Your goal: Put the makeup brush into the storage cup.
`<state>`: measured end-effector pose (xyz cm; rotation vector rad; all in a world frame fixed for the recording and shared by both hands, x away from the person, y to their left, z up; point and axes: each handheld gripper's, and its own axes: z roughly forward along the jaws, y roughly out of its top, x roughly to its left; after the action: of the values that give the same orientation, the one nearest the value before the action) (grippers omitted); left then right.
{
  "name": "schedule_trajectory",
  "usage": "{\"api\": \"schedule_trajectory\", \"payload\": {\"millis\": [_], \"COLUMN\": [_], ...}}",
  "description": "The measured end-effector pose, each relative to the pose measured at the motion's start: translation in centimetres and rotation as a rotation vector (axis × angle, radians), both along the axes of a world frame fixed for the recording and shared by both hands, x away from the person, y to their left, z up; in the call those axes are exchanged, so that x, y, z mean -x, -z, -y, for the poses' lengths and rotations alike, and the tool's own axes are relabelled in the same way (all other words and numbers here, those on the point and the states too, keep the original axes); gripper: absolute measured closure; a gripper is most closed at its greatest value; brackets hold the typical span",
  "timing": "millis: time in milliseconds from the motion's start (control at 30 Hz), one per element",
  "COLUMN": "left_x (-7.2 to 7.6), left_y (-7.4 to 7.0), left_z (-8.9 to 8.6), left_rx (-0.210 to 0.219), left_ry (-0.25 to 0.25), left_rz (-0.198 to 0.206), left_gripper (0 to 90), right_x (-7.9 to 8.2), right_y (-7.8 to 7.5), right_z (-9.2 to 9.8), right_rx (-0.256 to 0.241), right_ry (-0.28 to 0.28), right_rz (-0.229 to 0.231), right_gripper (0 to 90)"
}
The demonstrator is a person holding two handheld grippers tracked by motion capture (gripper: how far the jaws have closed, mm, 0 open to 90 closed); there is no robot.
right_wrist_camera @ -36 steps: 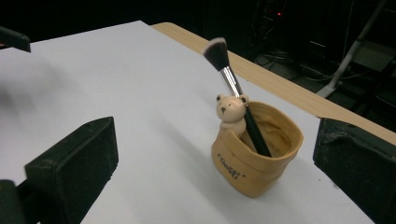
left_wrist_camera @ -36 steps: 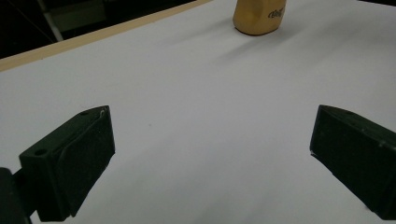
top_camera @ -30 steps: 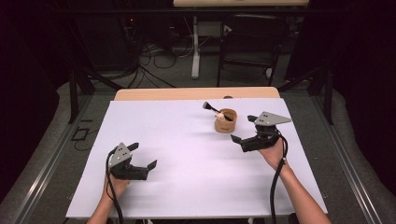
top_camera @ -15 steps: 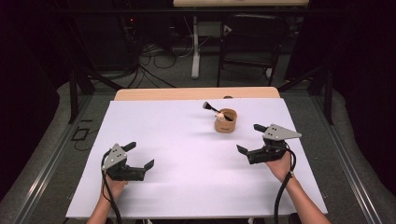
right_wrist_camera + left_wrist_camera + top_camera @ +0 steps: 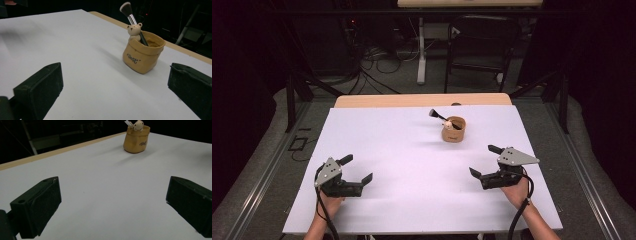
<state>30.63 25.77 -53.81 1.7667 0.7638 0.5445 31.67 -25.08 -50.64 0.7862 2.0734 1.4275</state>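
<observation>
While both jaws stand spread, my left tongs (image 5: 360,169) hold nothing low over the white tabletop (image 5: 412,150) at 7 o'clock. My right tongs (image 5: 483,161) hover at 4 o'clock, likewise released and empty. At 1 o'clock, well apart from both, stands the tan pouch (image 5: 453,129), holding a tilted brush (image 5: 130,15) and bear figure (image 5: 134,31).
</observation>
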Motion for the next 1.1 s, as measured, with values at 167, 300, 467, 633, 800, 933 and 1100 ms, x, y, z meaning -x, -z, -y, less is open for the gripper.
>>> {"api": "schedule_trajectory", "payload": {"millis": [167,300,467,633,800,933,1100], "left_x": [0.2,0.7,1.0,1.4,1.7,2.0,2.3], "left_y": [0.2,0.4,0.5,0.6,0.7,0.7,0.8], "left_z": [-0.2,-0.5,-0.8,-1.0,-1.2,-1.4,-1.4], "left_rx": [-0.002,0.002,0.000,0.020,0.016,0.018,0.012], "left_ry": [-0.003,-0.006,-0.012,0.003,0.009,0.018,0.020], "left_rz": [-0.012,-0.020,-0.020,-0.003,-0.004,0.005,0.007], "left_gripper": [0.0,0.0,0.0,0.0,0.0,0.0,0.0], "right_x": [0.6,1.3,1.8,2.4,2.8,3.2,3.3], "right_y": [0.5,1.2,1.7,2.1,2.4,2.5,2.6], "right_z": [0.4,0.9,1.3,1.7,2.3,2.7,2.8], "right_rx": [-0.002,0.003,0.009,0.010,-0.001,-0.013,-0.026], "right_ry": [-0.007,0.004,0.016,0.031,0.050,0.058,0.054], "right_rz": [0.004,-0.013,-0.037,-0.045,-0.047,-0.054,-0.049], "right_gripper": [0.0,0.0,0.0,0.0,0.0,0.0,0.0]}}
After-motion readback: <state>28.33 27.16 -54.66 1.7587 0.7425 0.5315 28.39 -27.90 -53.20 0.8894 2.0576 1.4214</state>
